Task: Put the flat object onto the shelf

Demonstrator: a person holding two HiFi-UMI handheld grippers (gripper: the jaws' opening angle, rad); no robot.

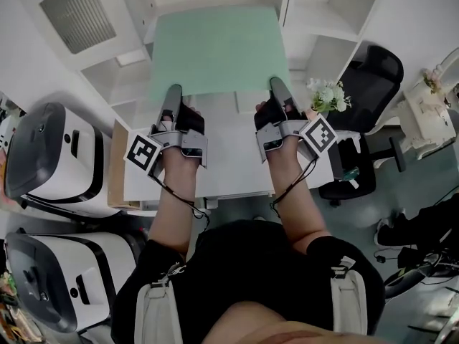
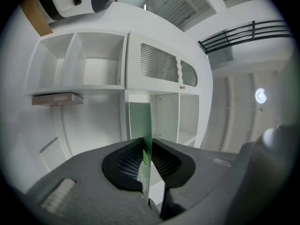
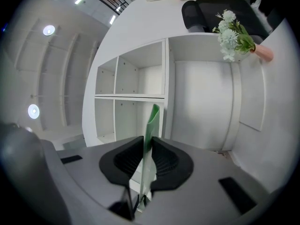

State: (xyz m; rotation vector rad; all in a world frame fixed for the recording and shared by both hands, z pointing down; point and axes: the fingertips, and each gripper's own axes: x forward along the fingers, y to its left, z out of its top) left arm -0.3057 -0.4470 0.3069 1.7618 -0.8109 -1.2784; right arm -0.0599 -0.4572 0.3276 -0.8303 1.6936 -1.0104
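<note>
While the left hand-held gripper (image 1: 174, 92) and right hand-held gripper (image 1: 277, 84) pinched a pale-green flat sheet (image 1: 215, 49), white cubby shelving (image 1: 323, 27) backed the white worktop (image 1: 229, 163); a shelved book's (image 2: 57, 98) lettering blurred.

I'm seeing bright, even white light everywhere, only soft shadows inside the shelf (image 3: 131, 96). Both gripper views bulge hard, corners gone black. Round lamps (image 3: 48, 30) flare, and the closest foreground's smeared out of focus.

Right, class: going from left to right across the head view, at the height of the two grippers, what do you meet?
upper white machine → left gripper → right gripper → flowers → black office chair
</note>
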